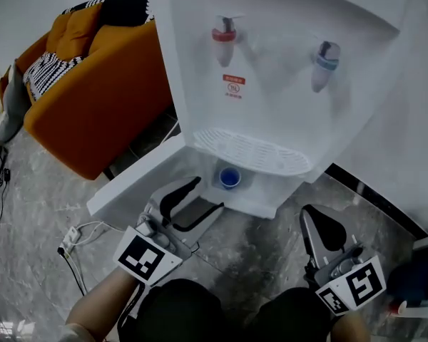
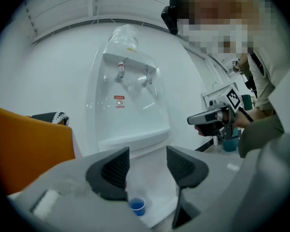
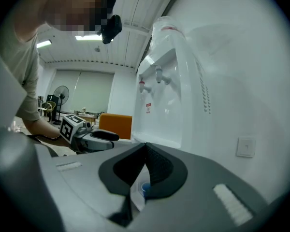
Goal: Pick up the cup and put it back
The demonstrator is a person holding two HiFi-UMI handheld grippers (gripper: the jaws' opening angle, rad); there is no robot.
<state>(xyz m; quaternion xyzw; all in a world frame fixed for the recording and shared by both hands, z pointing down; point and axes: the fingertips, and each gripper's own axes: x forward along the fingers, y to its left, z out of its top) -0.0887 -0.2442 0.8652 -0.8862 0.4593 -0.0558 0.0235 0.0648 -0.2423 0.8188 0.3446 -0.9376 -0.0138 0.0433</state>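
We hold 2 grippers low in front of a white water dispenser (image 1: 285, 98). The left gripper (image 1: 208, 193) points level at the dispenser's base with its jaws standing apart, and its own view shows only open space between the dark ribbed pads (image 2: 117, 167). The right gripper (image 1: 309, 212) is off to the right and well apart from the left. Its jaws are closed, the pads meet at their tips, and nothing is caught between them. The blue cup (image 1: 230, 177) stands upright on the white ledge (image 1: 260, 204) in the recess under the drip tray (image 1: 253, 152). From the head view it is just beyond the left gripper's fingertips and clear of them. In the left gripper view the cup (image 2: 137, 206) shows low in the gap between the jaws, close under the left pad's lower edge but farther off than either pad, so neither pad touches it. In the right gripper view only a sliver of the cup (image 3: 145, 188) shows through the narrow wedge below the closed pads (image 3: 157, 166). Above the tray the dispenser has 2 taps, a red tap (image 1: 225, 38) on the left and a blue tap (image 1: 326, 59) on the right. An orange sofa (image 1: 93, 91) stands farther off to the left, with a white power strip (image 1: 68, 242) on the marble floor near it.
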